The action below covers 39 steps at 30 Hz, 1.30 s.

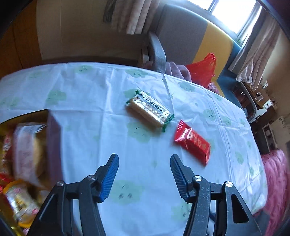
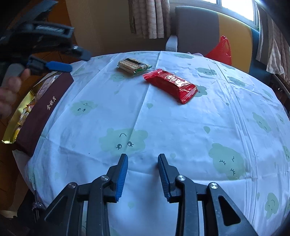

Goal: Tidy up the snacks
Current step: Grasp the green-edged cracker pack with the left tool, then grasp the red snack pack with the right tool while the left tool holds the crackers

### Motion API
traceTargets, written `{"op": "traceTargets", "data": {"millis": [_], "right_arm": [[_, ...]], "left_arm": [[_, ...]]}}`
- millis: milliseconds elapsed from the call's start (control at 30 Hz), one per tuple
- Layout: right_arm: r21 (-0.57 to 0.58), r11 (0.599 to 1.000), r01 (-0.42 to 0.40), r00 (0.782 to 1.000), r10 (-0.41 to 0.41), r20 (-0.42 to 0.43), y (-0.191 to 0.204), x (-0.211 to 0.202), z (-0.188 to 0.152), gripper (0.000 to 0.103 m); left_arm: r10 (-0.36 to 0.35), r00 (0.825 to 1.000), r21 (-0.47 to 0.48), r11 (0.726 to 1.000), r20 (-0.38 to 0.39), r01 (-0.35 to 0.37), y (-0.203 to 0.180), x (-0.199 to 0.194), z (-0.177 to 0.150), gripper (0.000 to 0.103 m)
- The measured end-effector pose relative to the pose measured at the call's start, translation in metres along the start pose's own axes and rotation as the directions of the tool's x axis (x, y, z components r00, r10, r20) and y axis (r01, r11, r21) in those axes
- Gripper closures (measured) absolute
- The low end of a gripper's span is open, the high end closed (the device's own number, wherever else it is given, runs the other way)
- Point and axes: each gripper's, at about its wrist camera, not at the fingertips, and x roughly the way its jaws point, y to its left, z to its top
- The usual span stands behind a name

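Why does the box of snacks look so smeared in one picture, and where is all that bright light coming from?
Left wrist view: the box and its packets are motion-blurred, while the red packet is only slightly soft. Both views: the window is blown out white, and the fisheye lens bends the table into a dome.

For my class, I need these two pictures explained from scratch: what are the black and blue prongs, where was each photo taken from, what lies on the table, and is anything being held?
No robot is here: a person holds a hand-operated gripper in each hand. Each gripper carries a wide-angle camera that looks along its two jaws. One picture comes from the left gripper, the other from the right gripper. Both stand open and hold nothing. On the cloud-print tablecloth lie a biscuit pack with green ends and a red snack packet, close together. At the table's left edge stands a dark brown box with snacks already inside. In the right camera's view, the left gripper shows above that box.
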Motion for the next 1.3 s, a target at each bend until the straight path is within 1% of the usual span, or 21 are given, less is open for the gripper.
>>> {"op": "traceTargets", "data": {"millis": [67, 100, 200, 267, 333, 433, 467, 533, 600, 633, 667, 700, 733, 767, 867, 1000, 1100, 1300], "right_arm": [[-0.015, 1.0, -0.013, 1.0, 0.013, 0.003, 0.0, 0.001, 0.0, 0.067], [-0.019, 1.0, -0.017, 1.0, 0.017, 0.005, 0.0, 0.001, 0.0, 0.067], [-0.025, 0.999, -0.042, 0.999, 0.043, 0.009, -0.002, 0.003, 0.001, 0.065], [-0.026, 0.998, -0.058, 0.998, 0.059, 0.012, -0.004, 0.004, 0.002, 0.064], [-0.02, 0.997, -0.077, 0.997, 0.078, 0.018, -0.006, 0.005, 0.002, 0.061], [-0.018, 0.995, -0.103, 0.994, 0.103, 0.03, -0.007, 0.007, 0.003, 0.056], [-0.018, 0.994, -0.112, 0.993, 0.112, 0.033, -0.007, 0.007, 0.003, 0.055], [-0.021, 0.992, -0.121, 0.992, 0.121, 0.039, -0.007, 0.007, 0.003, 0.052], [-0.021, 0.991, -0.129, 0.99, 0.13, 0.046, -0.008, 0.007, 0.002, 0.052], [-0.017, 0.991, -0.136, 0.989, 0.137, 0.048, -0.009, 0.007, 0.002, 0.052], [-0.013, 0.99, -0.144, 0.988, 0.144, 0.051, -0.01, 0.007, 0.002, 0.052], [-0.009, 0.989, -0.151, 0.987, 0.151, 0.053, -0.011, 0.007, 0.002, 0.052], [-0.002, 0.988, -0.157, 0.986, 0.157, 0.057, -0.012, 0.008, 0.002, 0.052], [0.006, 0.987, -0.163, 0.985, 0.162, 0.059, -0.013, 0.008, 0.002, 0.052], [0.018, 0.986, -0.165, 0.984, 0.164, 0.064, -0.012, 0.009, 0.002, 0.052], [0.04, 0.985, -0.165, 0.985, 0.162, 0.06, -0.012, 0.009, 0.003, 0.052], [0.053, 0.987, -0.152, 0.987, 0.149, 0.057, -0.014, 0.005, 0.004, 0.052], [0.078, 0.992, -0.097, 0.992, 0.091, 0.084, -0.03, -0.011, 0.006, 0.052]], "left_arm": [[-0.019, 0.999, -0.054, 0.998, -0.033, 0.017, -0.001, 0.024, 0.018, 0.037], [-0.03, 0.999, -0.079, 0.997, -0.044, 0.026, -0.001, 0.035, 0.027, 0.036], [-0.009, 0.998, -0.141, 0.99, -0.067, -0.001, 0.0, 0.063, 0.052, 0.033], [0.0, 0.996, -0.164, 0.986, -0.085, -0.014, 0.0, 0.08, 0.065, 0.033], [0.026, 0.995, -0.177, 0.983, -0.096, -0.042, -0.002, 0.095, 0.076, 0.033], [0.058, 0.993, -0.176, 0.982, -0.101, -0.075, -0.007, 0.115, 0.09, 0.032], [0.073, 0.992, -0.175, 0.981, -0.104, -0.09, -0.009, 0.12, 0.095, 0.03], [0.099, 0.991, -0.158, 0.981, -0.091, -0.112, -0.016, 0.127, 0.101, 0.025], [0.129, 0.988, -0.121, 0.983, -0.08, -0.138, -0.025, 0.133, 0.107, 0.025], [0.143, 0.986, -0.1, 0.983, -0.081, -0.151, -0.028, 0.136, 0.109, 0.026], [0.176, 0.981, -0.06, 0.982, -0.075, -0.181, -0.033, 0.138, 0.107, 0.037], [0.216, 0.974, -0.002, 0.976, -0.062, -0.216, -0.037, 0.139, 0.104, 0.042], [0.226, 0.973, 0.047, 0.973, -0.046, -0.224, -0.04, 0.138, 0.101, 0.049], [0.218, 0.975, 0.091, 0.973, -0.038, -0.214, -0.042, 0.136, 0.095, 0.054], [0.204, 0.978, 0.145, 0.97, -0.039, -0.196, -0.036, 0.124, 0.077, 0.055], [0.178, 0.984, 0.188, 0.967, -0.016, -0.172, -0.026, 0.09, 0.045, 0.055], [0.151, 0.988, 0.218, 0.965, -0.022, -0.143, -0.018, 0.063, 0.01, 0.055], [0.146, 0.988, 0.276, 0.952, -0.042, -0.129, -0.009, 0.027, -0.068, 0.055]]}}
